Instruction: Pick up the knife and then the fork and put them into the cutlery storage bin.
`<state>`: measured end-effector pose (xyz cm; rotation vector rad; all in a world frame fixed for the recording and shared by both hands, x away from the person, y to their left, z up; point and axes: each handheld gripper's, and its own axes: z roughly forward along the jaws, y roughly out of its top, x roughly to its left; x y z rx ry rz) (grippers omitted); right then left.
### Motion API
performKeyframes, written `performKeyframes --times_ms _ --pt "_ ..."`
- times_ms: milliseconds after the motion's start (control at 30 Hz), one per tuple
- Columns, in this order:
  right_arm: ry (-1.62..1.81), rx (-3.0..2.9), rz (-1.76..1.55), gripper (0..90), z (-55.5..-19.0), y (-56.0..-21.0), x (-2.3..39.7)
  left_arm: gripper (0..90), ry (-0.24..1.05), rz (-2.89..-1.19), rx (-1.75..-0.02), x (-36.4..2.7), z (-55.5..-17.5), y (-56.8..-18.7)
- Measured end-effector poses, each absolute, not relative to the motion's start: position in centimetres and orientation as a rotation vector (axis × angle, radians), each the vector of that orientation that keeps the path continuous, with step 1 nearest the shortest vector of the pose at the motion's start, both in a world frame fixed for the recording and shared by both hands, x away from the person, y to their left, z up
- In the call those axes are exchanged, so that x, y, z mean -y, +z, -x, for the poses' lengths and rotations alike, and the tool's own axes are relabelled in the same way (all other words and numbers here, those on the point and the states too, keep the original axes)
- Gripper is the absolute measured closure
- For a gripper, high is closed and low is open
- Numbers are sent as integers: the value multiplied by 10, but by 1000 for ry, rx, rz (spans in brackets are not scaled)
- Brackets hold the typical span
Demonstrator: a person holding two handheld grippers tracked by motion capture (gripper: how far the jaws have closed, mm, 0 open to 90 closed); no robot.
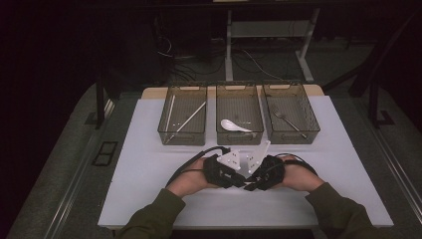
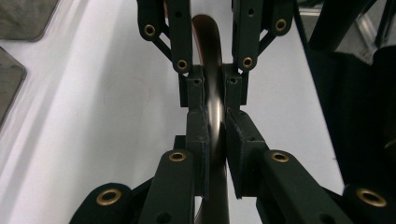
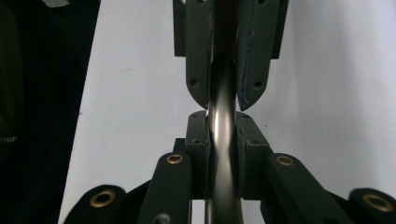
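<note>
Three clear plastic bins [image 1: 239, 135] stand in a row at the far side of one white table [image 1: 149, 164]. The left bin [image 1: 182, 133] holds two long thin sticks [image 1: 191, 117], likely chopsticks. The middle bin holds one white spoon [image 1: 234, 125]. The right bin [image 1: 291, 133] holds one metal fork [image 1: 287, 120]. Two black grippers meet at the near middle of the table, the left gripper [image 1: 238, 180] and the right gripper [image 1: 249, 183], one in each of the person's two hands. Between them is one metal utensil [image 2: 214, 107], a single curved handle clamped by both pairs of jaws; its kind cannot be told. Each gripper carries one pale three-cornered plate, two plates in all.
</note>
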<state>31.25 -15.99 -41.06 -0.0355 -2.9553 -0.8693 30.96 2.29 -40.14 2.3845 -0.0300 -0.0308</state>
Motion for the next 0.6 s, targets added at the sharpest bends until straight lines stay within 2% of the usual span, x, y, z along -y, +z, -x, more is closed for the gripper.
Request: performKeyframes --times_ms 67,233,433,600 --pt "-880 2954 44 778 -313 -411 161 772 -22 -2369 21 -26 -311 -400" --pt "-882 2977 63 779 -318 -413 166 650 -13 -2297 -61 -44 -315 -391" --pt "-921 2983 90 779 -321 -410 176 606 13 -2264 -173 -73 -312 -388" --pt "-974 2978 165 779 -322 -401 189 535 27 -2207 -307 -103 -304 -393"
